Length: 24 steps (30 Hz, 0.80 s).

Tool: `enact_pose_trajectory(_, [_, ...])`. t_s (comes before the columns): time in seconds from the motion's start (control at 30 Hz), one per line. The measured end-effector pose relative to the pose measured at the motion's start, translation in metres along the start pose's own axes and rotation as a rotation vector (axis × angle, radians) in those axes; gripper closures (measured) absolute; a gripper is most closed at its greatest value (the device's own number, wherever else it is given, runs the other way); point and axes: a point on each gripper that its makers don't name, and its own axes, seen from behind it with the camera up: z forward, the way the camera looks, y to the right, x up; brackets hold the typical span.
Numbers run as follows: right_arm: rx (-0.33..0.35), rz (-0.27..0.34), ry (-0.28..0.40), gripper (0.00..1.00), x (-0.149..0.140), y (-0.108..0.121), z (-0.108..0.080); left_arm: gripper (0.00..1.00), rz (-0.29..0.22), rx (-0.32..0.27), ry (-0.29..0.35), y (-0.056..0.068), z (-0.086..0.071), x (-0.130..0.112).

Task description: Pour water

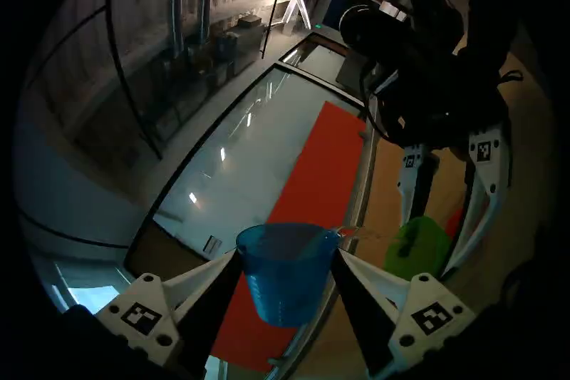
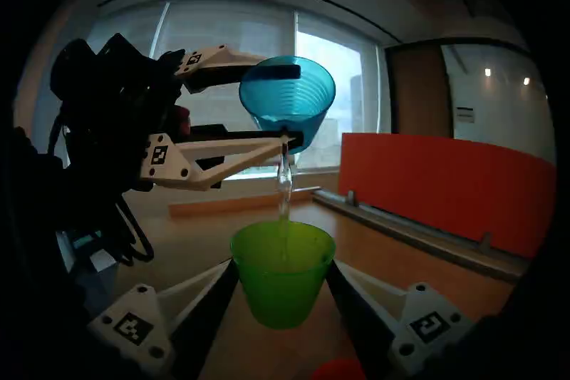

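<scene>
My left gripper [image 1: 286, 273] is shut on a blue translucent cup [image 1: 286, 276], tipped over on its side. From its spout a thin stream of water [image 2: 284, 184] falls into a green cup [image 2: 283, 276]. My right gripper [image 2: 283, 287] is shut on that green cup and holds it upright just below the blue cup [image 2: 287, 98]. In the left gripper view the green cup [image 1: 417, 246] sits between the right gripper's white fingers [image 1: 491, 187], to the right of the blue cup. In the right gripper view the left gripper [image 2: 281, 102] reaches in from the left.
A wooden table [image 2: 399, 266] lies under the cups. An orange partition panel [image 2: 449, 180] with a metal rail runs along the table's right side. Large windows [image 2: 313, 80] stand behind. A person's dark sleeve and cables [image 2: 100, 137] are on the left.
</scene>
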Motion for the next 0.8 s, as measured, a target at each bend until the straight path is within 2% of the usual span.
enact_pose_trajectory(0.4, [-0.005, -0.007, -0.002, 0.11, 0.0025, 0.0005, -0.0032, 0.15, 0.054, -0.002, 0.002, 0.0013, -0.0001, 0.0059])
enact_pose_trajectory(0.8, [-0.013, -0.011, -0.002, 0.12, 0.0013, 0.0043, -0.0079, 0.15, 0.137, 0.016, -0.010, -0.0003, -0.0013, 0.0072])
